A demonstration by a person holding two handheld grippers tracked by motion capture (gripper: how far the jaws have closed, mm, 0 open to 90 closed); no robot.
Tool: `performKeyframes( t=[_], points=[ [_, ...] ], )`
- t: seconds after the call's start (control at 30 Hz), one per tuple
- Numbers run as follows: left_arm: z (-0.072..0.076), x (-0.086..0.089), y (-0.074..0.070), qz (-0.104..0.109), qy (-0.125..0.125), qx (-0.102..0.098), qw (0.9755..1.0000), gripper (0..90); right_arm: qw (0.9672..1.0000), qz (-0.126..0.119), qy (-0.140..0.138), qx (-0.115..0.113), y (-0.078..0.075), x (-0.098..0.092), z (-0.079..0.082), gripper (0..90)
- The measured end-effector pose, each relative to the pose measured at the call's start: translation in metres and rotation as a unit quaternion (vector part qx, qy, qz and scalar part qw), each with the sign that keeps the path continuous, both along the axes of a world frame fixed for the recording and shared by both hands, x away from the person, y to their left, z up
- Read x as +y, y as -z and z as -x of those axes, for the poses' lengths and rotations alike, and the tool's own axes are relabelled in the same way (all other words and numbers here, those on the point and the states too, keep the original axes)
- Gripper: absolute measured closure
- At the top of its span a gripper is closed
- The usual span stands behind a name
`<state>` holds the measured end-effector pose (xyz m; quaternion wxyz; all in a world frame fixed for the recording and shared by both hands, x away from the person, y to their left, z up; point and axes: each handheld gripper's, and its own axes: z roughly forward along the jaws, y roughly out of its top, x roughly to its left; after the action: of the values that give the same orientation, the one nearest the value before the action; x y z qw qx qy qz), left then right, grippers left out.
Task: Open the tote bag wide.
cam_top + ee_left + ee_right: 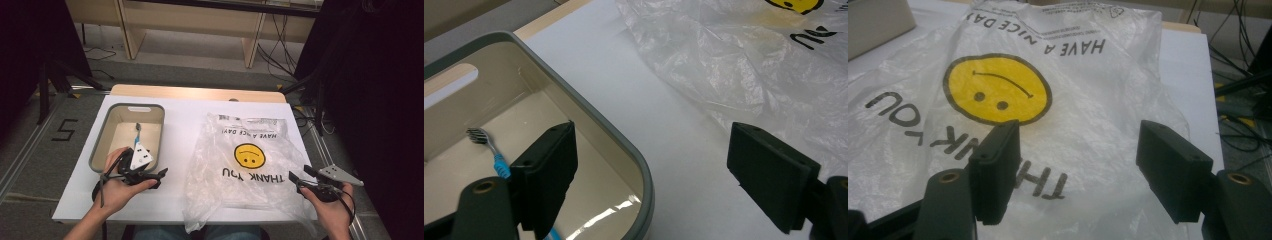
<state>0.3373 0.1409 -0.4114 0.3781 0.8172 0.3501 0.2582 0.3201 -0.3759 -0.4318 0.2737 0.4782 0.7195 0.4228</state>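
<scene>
— Fingers on the left gripper (159, 176)?
— Spread wide, holding nothing, at the near corner of the grey bin (100, 145).
— What's in the bin?
— One blue toothbrush (491, 150), lying on its floor.
— And rightward?
— A smiley plastic bag (245, 165) lies flat on the white surface (180, 130); the right gripper (299, 176) hovers at the bag's right edge, fingers apart and empty.

The left hand-held gripper (162, 173) is black, with a white three-cornered plate on top and a dark cable looping over the person's left hand (117, 187); its two flat rectangular pads (549, 170) are matt black, each mounted on an arm with a brass-coloured screw hole. The right hand-held gripper (299, 174) is black too, with a grey three-cornered plate, a thin black cable across the right hand (332, 207), and the same blocky pads (995, 167). Both forearms are bare, no sleeves showing.
</scene>
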Motion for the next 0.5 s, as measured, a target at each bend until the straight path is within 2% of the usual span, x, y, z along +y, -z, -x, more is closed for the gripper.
performKeyframes(
  t=[0.17,0.3,0.47,0.5],
  points=[
    [0.002,-0.003,0.001,-0.005,0.01,0.007,0.9999,20.9,0.9999,0.003,0.01,0.011,-0.001,0.0,-0.003,35.4],
    [0.004,-0.012,0.001,-0.006,0.022,0.008,0.9997,21.7,0.9994,0.012,0.012,0.03,0.002,0.001,-0.009,35.5],
    [0.007,-0.032,0.003,-0.016,0.045,0.02,0.9986,22.0,0.999,0.014,0.017,0.039,0.005,-0.001,-0.011,35.4],
    [0.007,-0.042,0.007,-0.02,0.057,0.028,0.9978,22.0,0.9985,0.016,0.023,0.047,0.005,-0.002,-0.012,35.4]
  ],
)
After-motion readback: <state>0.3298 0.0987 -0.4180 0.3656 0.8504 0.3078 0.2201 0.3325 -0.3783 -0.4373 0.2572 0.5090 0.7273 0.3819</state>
